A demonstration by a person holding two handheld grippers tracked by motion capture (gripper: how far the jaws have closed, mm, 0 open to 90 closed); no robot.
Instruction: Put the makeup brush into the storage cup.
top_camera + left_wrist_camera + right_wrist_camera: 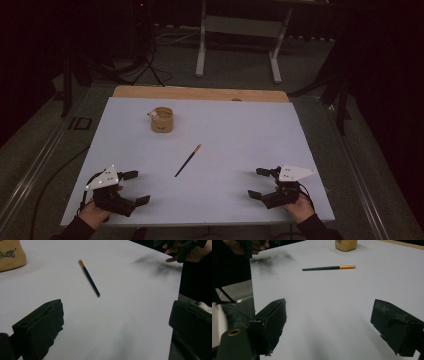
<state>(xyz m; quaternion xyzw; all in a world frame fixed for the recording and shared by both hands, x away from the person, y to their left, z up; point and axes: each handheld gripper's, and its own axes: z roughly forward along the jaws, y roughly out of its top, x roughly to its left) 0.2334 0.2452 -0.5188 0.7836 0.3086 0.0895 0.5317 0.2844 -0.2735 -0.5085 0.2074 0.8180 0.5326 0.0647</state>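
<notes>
- The left gripper (pixel 136 187) rests at the near left corner of the pale table (pixel 240 135), held in the person's left hand (pixel 92 214); its jaws stand wide apart with nothing between them, as the left gripper view also shows.
- Further back on the left stands a tan cup (pixel 162 120) with something small and white at its rim. The left gripper view catches its side, where dark curly lettering seems to end in "est"; the rest is cut off and cannot be read.
- Near the middle of the table lies a thin brush (pixel 188 160), flat and on a slant, well apart from both grippers and from the cup. Its handle is dark, with a golden-orange band at the far end and a paler tip.
- The right gripper view shows that band and tip more clearly than the high view, where the brush is a thin dark line.
- The right gripper (pixel 258 184) sits at the near right, in the person's right hand (pixel 301 207), jaws likewise spread wide and empty.
- The high view alone takes in the wooden board (pixel 200 93) behind the table and a grey stand (pixel 239 25) on the floor beyond.
</notes>
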